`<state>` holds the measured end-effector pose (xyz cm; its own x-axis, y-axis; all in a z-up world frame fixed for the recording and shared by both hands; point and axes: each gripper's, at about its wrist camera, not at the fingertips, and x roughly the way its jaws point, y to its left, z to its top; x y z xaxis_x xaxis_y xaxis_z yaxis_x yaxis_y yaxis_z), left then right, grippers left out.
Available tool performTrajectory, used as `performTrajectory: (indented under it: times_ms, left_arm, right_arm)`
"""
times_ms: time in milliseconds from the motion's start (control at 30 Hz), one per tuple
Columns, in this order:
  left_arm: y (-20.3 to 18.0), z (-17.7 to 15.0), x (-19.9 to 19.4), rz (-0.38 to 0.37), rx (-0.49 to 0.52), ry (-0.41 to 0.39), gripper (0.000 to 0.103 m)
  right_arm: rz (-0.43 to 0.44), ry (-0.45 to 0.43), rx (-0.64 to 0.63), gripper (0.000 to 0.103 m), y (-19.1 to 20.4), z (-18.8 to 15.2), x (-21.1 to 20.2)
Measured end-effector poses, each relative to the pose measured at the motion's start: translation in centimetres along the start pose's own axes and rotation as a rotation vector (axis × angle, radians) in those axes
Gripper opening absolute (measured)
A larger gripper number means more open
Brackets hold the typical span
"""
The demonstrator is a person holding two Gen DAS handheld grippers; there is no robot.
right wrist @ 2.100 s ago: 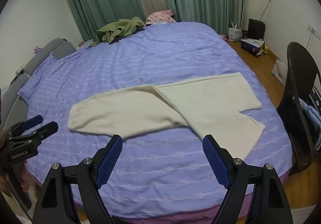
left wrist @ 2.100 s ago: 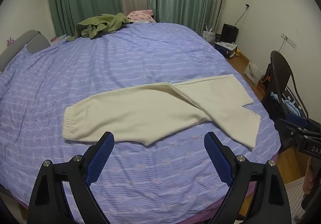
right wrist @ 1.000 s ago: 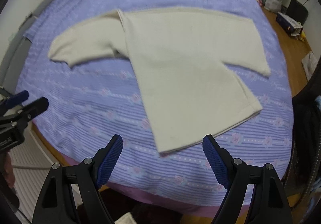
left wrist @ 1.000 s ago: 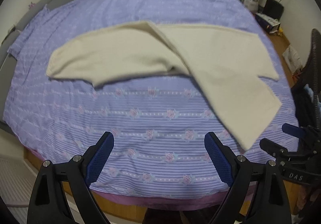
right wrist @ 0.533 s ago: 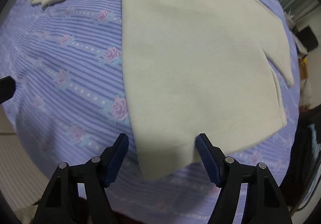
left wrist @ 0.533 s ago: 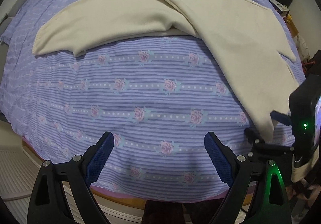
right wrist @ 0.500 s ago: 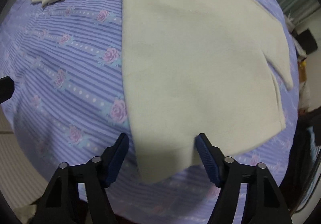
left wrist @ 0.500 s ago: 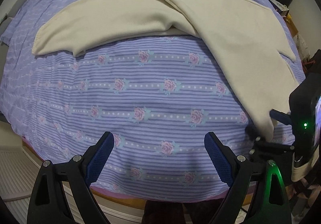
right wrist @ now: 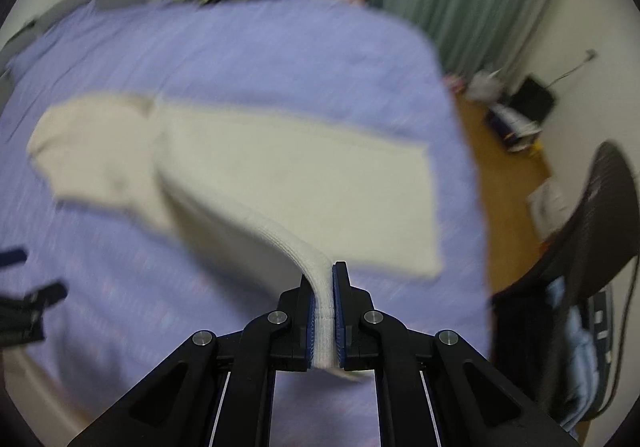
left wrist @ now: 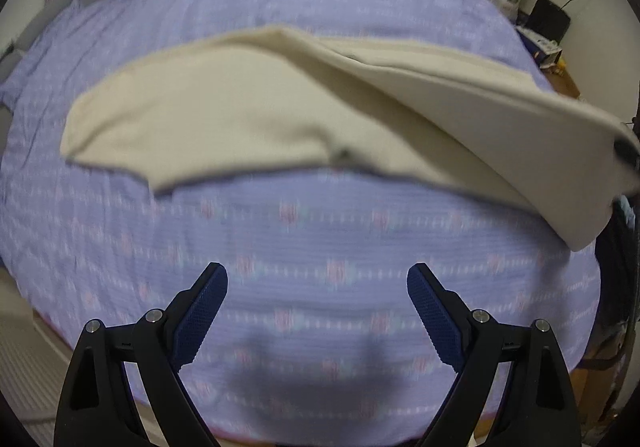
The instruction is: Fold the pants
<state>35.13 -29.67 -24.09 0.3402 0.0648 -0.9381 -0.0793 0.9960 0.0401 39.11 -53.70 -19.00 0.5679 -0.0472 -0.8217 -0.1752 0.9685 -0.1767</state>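
The right tool (right wrist: 324,311) has just closed and clamps the near hem of the cream pants (right wrist: 280,167), lifting that leg off the bed (left wrist: 320,247). The left tool (left wrist: 318,311) hangs wide open, empty, above the near sheet. No legible writing.

Matt fleecy cream pants (right wrist: 288,175), cotton bedsheet (left wrist: 320,247)
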Motion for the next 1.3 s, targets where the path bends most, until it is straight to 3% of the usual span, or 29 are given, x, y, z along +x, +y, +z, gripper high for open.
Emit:
performTrajectory:
  times_ms: [100, 233, 567, 833, 867, 933, 1000, 1033, 1200, 1300]
  left_arm:
    - [-0.7, 2.4, -0.2, -0.024, 0.024, -0.048, 0.092]
    - [-2.3, 5.4, 0.6, -0.039, 0.074, -0.089, 0.092]
    - [-5.4, 11.7, 3.2, -0.046, 0.144, -0.173, 0.092]
    - [-7.3, 13.7, 5.5, -0.010, 0.153, -0.196, 0.092]
    - [-7.6, 13.9, 5.9, -0.004, 0.157, -0.194, 0.092]
    - [-8.1, 14.1, 6.5, 0.003, 0.162, -0.190, 0.092]
    - [-8.5, 14.3, 6.6, 0.006, 0.164, -0.189, 0.092]
    - [-8.7, 14.4, 6.5, 0.005, 0.162, -0.192, 0.092]
    - [-9.3, 14.9, 5.1, -0.032, 0.135, -0.212, 0.092]
    - [-9.5, 14.7, 3.8, -0.055, 0.127, -0.225, 0.092]
  right_arm:
    - [-0.086, -0.076, 0.001, 0.009, -2.7, 4.3, 0.8]
    - [-0.148, -0.100, 0.020, 0.008, -4.9, 8.0, 3.5]
    - [-0.208, -0.044, 0.046, 0.007, -9.2, 13.2, 11.1]
    - [-0.222, 0.109, 0.037, 0.007, -11.3, 14.1, 20.6]
    - [-0.222, 0.126, 0.045, 0.013, -11.4, 14.1, 21.6]
    - [-0.245, 0.149, 0.052, 0.036, -11.7, 14.2, 22.5]
    - [-0.296, 0.124, 0.055, 0.068, -12.1, 14.4, 22.2]
    - [-0.307, 0.097, 0.069, 0.075, -12.6, 14.7, 21.5]
    - [-0.237, 0.041, 0.164, 0.075, -15.1, 14.0, 17.4]
    - [-0.195, 0.006, 0.216, 0.075, -16.3, 11.1, 13.9]
